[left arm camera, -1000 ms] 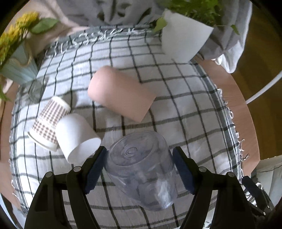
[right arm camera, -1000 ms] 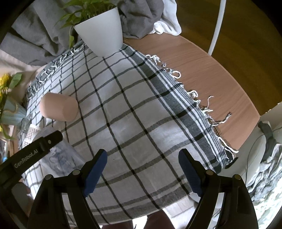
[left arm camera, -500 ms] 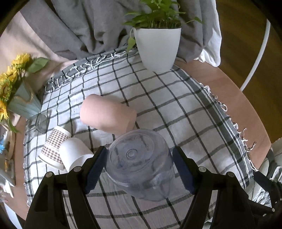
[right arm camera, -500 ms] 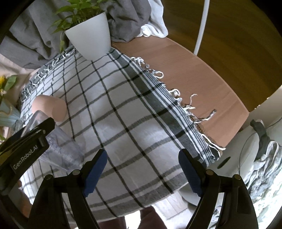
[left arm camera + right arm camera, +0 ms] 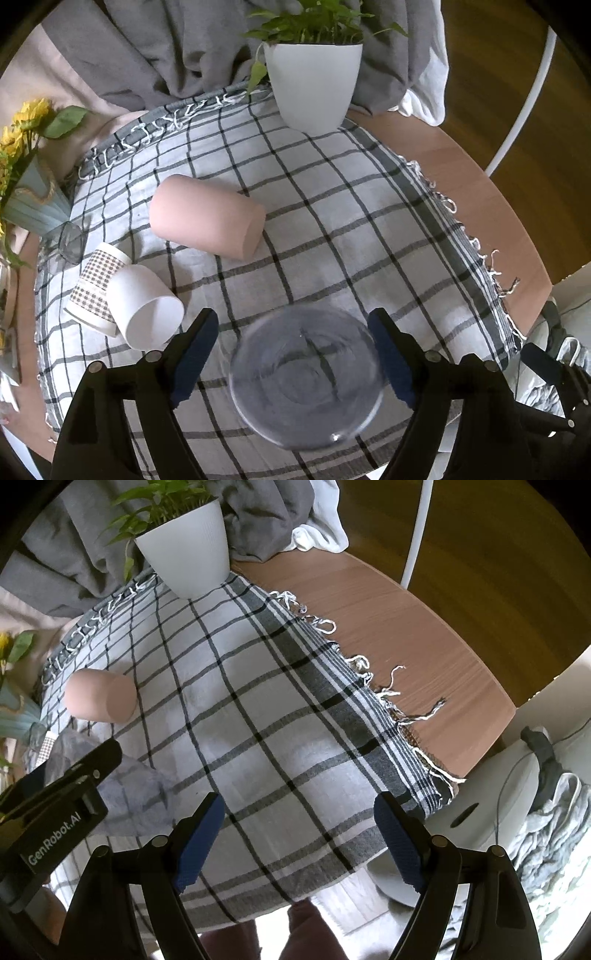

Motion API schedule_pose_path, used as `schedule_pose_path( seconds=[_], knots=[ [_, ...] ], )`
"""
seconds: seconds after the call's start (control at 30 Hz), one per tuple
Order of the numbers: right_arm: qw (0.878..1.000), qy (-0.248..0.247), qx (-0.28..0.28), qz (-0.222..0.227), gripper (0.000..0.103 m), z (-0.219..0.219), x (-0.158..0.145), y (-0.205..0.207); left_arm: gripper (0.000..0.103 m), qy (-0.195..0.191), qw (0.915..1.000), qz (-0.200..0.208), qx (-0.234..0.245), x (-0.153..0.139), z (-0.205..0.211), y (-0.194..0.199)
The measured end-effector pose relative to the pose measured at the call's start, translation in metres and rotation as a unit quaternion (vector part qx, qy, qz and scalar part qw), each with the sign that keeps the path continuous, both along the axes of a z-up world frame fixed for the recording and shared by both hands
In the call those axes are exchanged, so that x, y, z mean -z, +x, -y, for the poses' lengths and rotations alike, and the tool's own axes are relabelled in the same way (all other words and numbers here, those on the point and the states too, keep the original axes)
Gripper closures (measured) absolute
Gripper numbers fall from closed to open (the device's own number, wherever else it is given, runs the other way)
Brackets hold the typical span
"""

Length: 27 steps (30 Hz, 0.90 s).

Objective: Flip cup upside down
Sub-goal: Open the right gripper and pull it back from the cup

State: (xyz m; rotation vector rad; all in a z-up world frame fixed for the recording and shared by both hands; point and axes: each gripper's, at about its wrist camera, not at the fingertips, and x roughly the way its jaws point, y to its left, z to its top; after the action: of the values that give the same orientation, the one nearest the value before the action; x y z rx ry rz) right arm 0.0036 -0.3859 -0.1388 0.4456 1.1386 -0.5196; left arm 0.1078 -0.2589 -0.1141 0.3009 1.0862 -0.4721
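The clear cup [image 5: 304, 376], low in the frame, sits between the left gripper [image 5: 295, 354] fingers, spread apart, untouching; the right gripper [image 5: 299, 834] gapes empty.

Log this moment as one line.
left gripper: around clear cup, contact unclear | right gripper: open, empty, over checked cloth | pink cup: lying on side

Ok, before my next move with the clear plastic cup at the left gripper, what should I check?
1. The clear plastic cup sits between the fingers of the left gripper: ok.
2. Pads clamp it firmly: cannot tell.
3. Its mouth faces down: cannot tell, it is blurred.
4. The white paper cup, lying on its side, is apart from it: ok.
5. The checked cloth around it lies flat: ok.
6. The right gripper is open, away from the cup: ok.
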Motion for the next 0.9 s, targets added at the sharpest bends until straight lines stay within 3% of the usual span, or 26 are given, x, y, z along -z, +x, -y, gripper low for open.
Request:
schedule_pose_path(
  seconds=[0.43, 0.57, 0.73, 0.9],
  knots=[
    [1.0, 0.001, 0.013, -0.006, 0.02, 0.002, -0.003, -0.005, 0.013, -0.009, 0.9999, 0.014, -0.001, -0.014, -0.004, -0.005],
    [1.0, -0.004, 0.015, 0.004, 0.02, -0.002, -0.017, -0.012, 0.003, -0.03, 0.9989, 0.034, -0.009, -0.035, -0.017, -0.015],
    [0.999, -0.025, -0.002, 0.04, 0.02, -0.019, -0.045, -0.02, 0.0, -0.055, 0.9968, 0.046, -0.037, -0.059, -0.046, -0.02],
    [0.996, -0.037, -0.03, 0.078, 0.015, -0.041, -0.073, -0.019, 0.0, -0.059, 0.9923, 0.05, -0.096, -0.07, -0.086, -0.017]
  ],
)
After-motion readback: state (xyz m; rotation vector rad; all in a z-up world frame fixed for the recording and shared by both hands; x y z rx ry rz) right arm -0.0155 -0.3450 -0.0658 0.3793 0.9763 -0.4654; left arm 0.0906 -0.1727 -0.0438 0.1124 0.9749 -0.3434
